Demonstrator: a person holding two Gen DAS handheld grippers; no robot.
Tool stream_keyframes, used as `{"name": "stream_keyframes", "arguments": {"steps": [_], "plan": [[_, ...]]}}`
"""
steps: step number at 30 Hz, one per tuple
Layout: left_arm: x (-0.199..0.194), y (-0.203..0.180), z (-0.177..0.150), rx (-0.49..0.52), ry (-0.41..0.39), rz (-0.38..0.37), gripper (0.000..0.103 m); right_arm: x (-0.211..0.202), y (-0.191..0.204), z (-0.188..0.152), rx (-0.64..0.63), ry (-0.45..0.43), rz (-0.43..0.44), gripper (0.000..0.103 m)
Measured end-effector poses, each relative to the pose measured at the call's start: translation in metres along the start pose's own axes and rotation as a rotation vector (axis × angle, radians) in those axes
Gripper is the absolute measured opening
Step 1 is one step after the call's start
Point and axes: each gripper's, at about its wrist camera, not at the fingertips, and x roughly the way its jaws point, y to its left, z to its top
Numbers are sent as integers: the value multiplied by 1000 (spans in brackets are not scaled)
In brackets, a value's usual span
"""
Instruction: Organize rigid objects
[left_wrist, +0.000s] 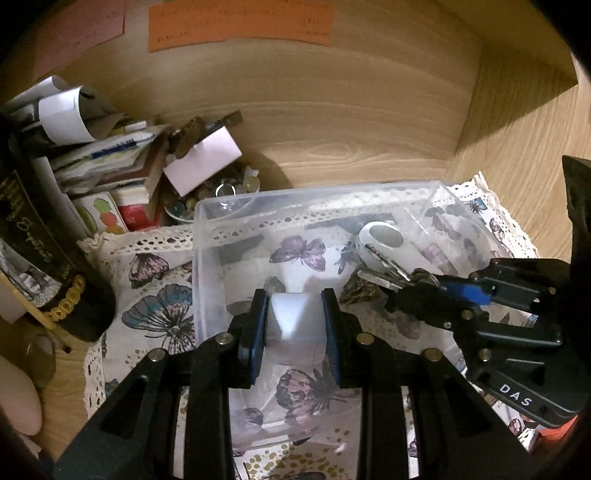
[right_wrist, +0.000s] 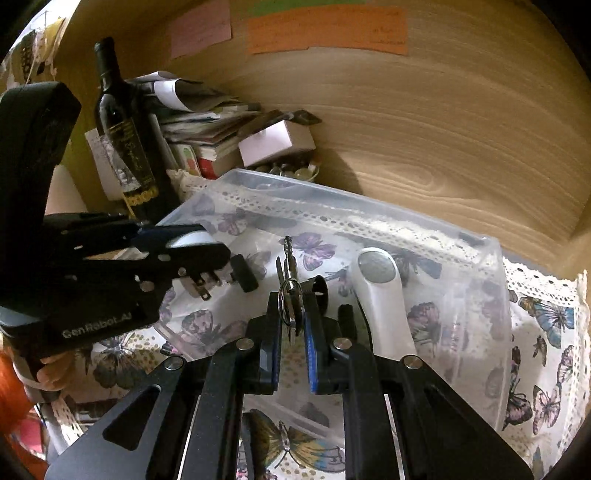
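We are loading the plastic box (right_wrist: 461, 236): left gripper (left_wrist: 295, 314) clamped on a plug (left_wrist: 291, 317), right gripper (right_wrist: 291, 325) clamped on keys (right_wrist: 290, 295), white opener (right_wrist: 380, 288) at 2 o'clock. Next we lower and release.

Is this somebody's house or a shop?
Probably a home: a wooden shelf nook. There's a wine bottle beside a messy stack of papers, a butterfly cloth, and sticky notes on the back wall.
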Motion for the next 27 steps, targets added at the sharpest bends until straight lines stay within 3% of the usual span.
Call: {"name": "stream_keyframes", "arguments": {"steps": [3,5,9,11,15,17,21,27], "plan": [[-4,-1,1,5,-5,-6,32,0,-1,1,7,0,-34,25],[-10,-2,0,4,-19,-9,49,-6,-2,1,17,-15,-33,43],[-34,-8,0,23,-82,13,55,-25,-1,2,9,-50,-38,43],[-48,-10,-2,27,-117,25,70,-36,0,1,9,-70,-42,46],[-74,-15,-8,43,-173,60,83,-65,5,-5,3,-128,-71,56],[-86,-16,-14,47,-192,73,97,-80,6,-10,2,-152,-86,63],[-105,-14,-29,34,-204,86,100,-105,8,-22,9,-189,-114,72],[-110,-6,-58,14,-144,95,101,-126,5,-48,33,-198,-167,85]]}}
